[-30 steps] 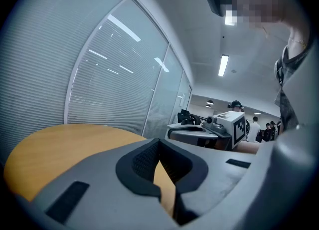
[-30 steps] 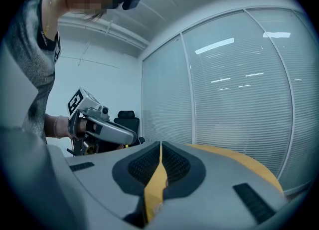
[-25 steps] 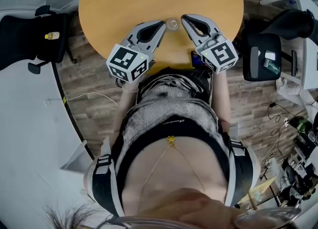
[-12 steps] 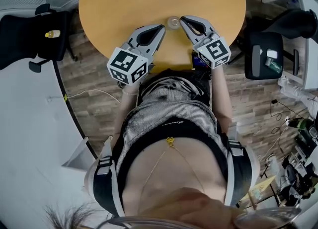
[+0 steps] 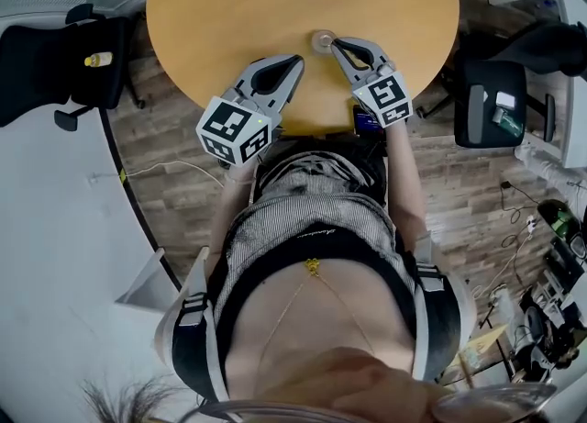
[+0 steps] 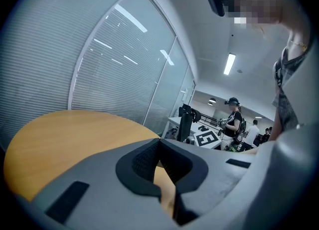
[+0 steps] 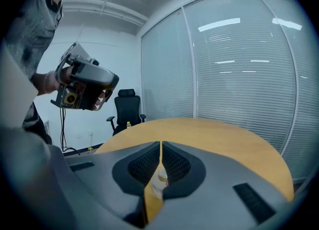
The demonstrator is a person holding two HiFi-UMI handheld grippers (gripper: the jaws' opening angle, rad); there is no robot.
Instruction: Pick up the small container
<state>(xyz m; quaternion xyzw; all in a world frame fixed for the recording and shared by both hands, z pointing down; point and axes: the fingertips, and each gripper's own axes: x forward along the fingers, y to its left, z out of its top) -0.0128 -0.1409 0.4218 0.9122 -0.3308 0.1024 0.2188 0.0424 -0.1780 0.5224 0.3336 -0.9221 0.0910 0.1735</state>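
- The small container [image 5: 321, 41] stands upright on the round wooden table [image 5: 229, 8], near the edge closest to the person. It is clear, with a pale top.
- It looks light and rigid, probably plastic. Its smooth round wall will likely slip on the bare wood or tip if it is nudged from one side only.
- The best hold appears to be across the body, about mid-height, with one pad on each side. A pinch at the top risks tipping it.
- The right gripper [image 5: 335, 43] has its jaws pressed together and holds nothing. Its tip sits just beside the container. In the right gripper view the container [image 7: 160, 178] shows through the slot under the closed tips, so the jaws must open before any grip.
- The left gripper [image 5: 295, 61] hangs a little further off, also with its jaws together and empty.
- An office chair [image 5: 55, 68] stands well apart, beside the table.
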